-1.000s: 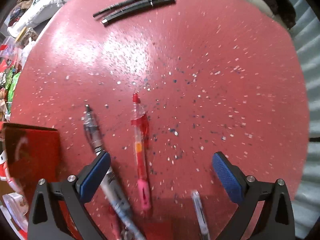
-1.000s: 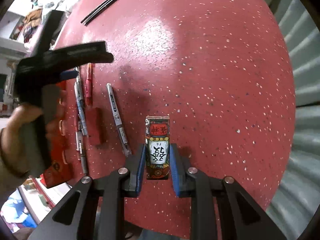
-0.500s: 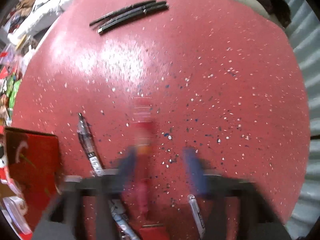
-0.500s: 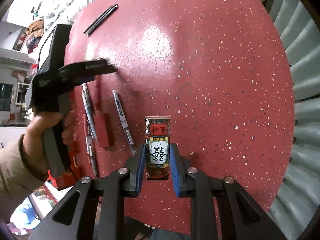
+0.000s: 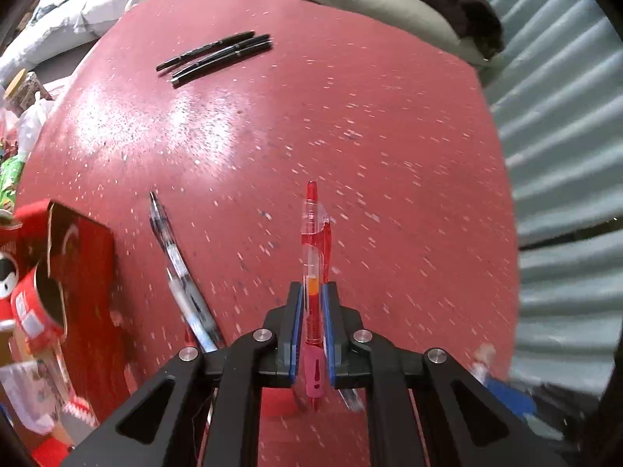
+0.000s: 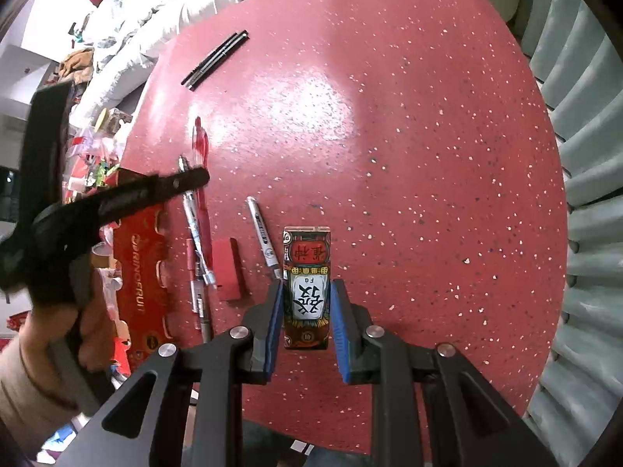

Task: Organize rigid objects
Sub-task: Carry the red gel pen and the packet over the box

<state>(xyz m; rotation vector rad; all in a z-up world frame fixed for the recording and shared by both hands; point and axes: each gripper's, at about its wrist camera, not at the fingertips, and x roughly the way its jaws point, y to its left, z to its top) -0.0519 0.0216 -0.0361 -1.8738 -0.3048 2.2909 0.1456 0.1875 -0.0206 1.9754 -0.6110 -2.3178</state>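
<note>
The red table is smooth and shiny with little white specks. The red pen is see-through plastic. The small box looks like glossy printed card.

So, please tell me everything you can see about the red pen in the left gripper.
The red pen looks like clear red plastic, with a red clip, an orange band inside and a pink rubber grip at its near end. It lies along the left gripper, whose blue pads clamp its barrel from both sides. Its far end points away over the red speckled table.
</note>
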